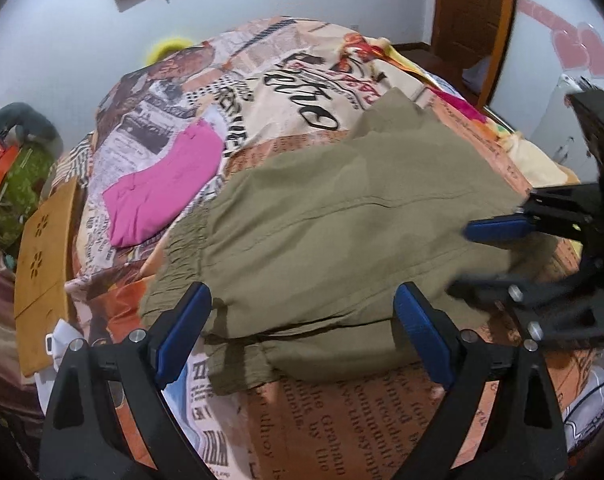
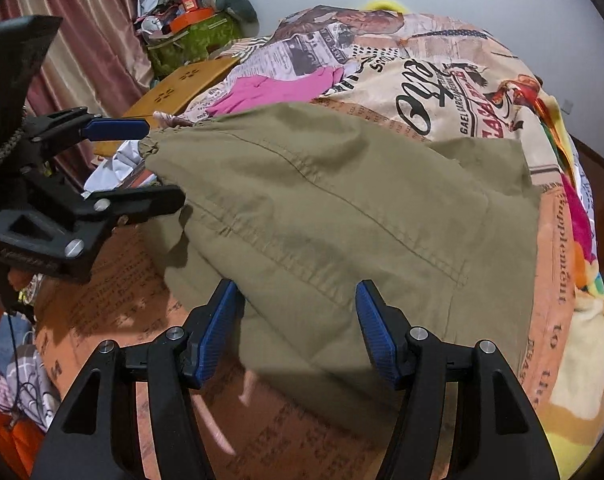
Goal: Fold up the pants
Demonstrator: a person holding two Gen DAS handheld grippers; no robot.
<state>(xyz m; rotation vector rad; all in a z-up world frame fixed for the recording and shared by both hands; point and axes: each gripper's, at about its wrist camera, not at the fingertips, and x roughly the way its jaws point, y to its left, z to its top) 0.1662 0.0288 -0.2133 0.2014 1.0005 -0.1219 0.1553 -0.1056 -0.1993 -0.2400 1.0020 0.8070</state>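
Pants point(image 1: 342, 224) on bed point(image 1: 302, 420), far leg ends hidden; both tools point(image 1: 302, 332) point(image 2: 298, 328) spread.

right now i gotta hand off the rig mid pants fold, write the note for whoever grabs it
Left gripper: open, holding nothing, fingers straddling the near edge of the olive pants by the elastic waistband.
Right gripper: open, holding nothing, at the pants' near edge further along.
Pants: lying on the printed bedspread, bunched and doubled over rather than flat; the near edge shows stacked layers. A pink garment lies apart, further up the bed.
Done: looks like a first fold at most; I can't tell for sure.
Left: regrip the near edge, smooth the wrinkles, finish folding into a compact stack.
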